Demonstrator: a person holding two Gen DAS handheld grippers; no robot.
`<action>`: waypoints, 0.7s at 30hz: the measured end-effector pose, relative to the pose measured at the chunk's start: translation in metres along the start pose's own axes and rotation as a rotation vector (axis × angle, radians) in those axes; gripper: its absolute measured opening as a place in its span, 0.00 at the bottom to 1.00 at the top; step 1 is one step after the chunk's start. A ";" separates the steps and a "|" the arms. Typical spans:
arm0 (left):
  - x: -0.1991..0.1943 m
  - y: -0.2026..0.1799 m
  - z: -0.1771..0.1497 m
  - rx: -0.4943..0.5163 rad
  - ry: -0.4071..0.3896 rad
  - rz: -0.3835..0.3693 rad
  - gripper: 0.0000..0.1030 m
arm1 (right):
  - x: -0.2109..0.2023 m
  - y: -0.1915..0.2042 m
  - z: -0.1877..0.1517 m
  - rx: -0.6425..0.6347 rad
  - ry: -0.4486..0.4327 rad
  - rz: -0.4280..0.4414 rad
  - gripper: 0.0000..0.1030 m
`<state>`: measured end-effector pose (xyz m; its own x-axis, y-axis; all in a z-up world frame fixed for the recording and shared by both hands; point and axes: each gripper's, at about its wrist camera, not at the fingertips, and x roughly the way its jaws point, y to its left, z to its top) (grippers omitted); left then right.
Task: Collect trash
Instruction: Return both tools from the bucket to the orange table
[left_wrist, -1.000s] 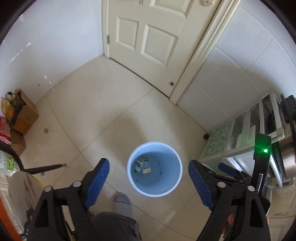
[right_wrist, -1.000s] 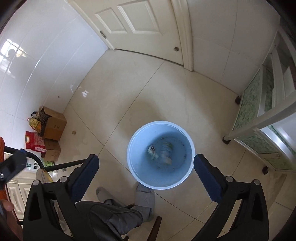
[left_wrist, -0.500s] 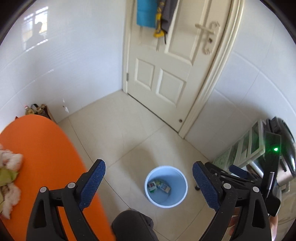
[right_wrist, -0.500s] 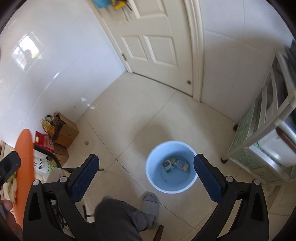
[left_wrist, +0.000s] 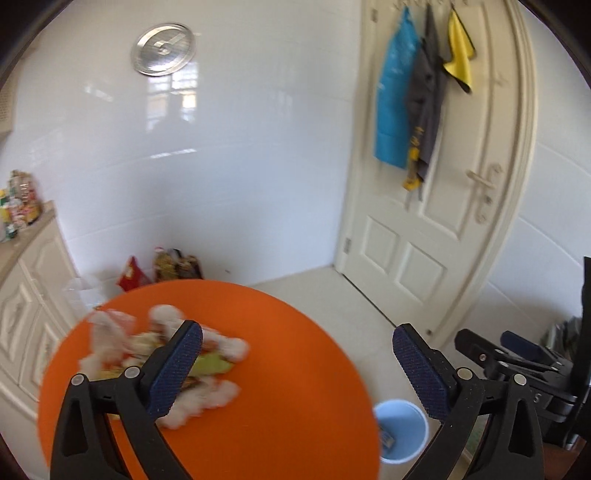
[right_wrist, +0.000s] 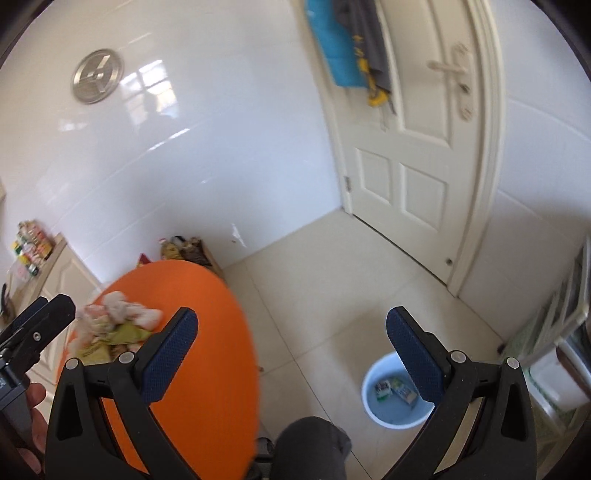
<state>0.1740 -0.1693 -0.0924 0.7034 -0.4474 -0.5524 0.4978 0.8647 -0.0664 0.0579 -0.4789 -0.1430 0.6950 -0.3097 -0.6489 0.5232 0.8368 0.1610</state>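
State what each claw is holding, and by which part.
Nothing: the left claw and right claw are both open and empty; trash lies on the table.

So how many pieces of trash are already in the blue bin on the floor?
2. In the blue bin, one small carton lies toward the left of the bottom and another just right of it. The right gripper's finger covers part of the bin, so more may be hidden.

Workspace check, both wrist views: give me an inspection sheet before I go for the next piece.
Surface: round orange table, blurred.
Job's things: trash pile of crumpled tissues and wrappers on the table; blue bin on the floor, two small cartons inside.
Clutter: bags and a box by the wall.
Grippers: left gripper open, jaws just opening, nothing between; right gripper open, empty.
Cables: nothing seen.
Surroundings: closed white door with hanging cloths.
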 end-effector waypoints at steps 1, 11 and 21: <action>-0.017 0.001 -0.010 -0.008 -0.016 0.022 0.99 | -0.003 0.015 0.002 -0.024 -0.010 0.017 1.00; -0.129 0.036 -0.077 -0.099 -0.143 0.272 0.99 | -0.033 0.152 0.001 -0.233 -0.093 0.173 1.00; -0.182 0.031 -0.102 -0.196 -0.187 0.384 0.99 | -0.059 0.220 -0.015 -0.343 -0.136 0.254 1.00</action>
<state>0.0095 -0.0383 -0.0789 0.9061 -0.1047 -0.4098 0.0913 0.9945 -0.0521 0.1250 -0.2697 -0.0805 0.8508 -0.1122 -0.5134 0.1495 0.9882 0.0319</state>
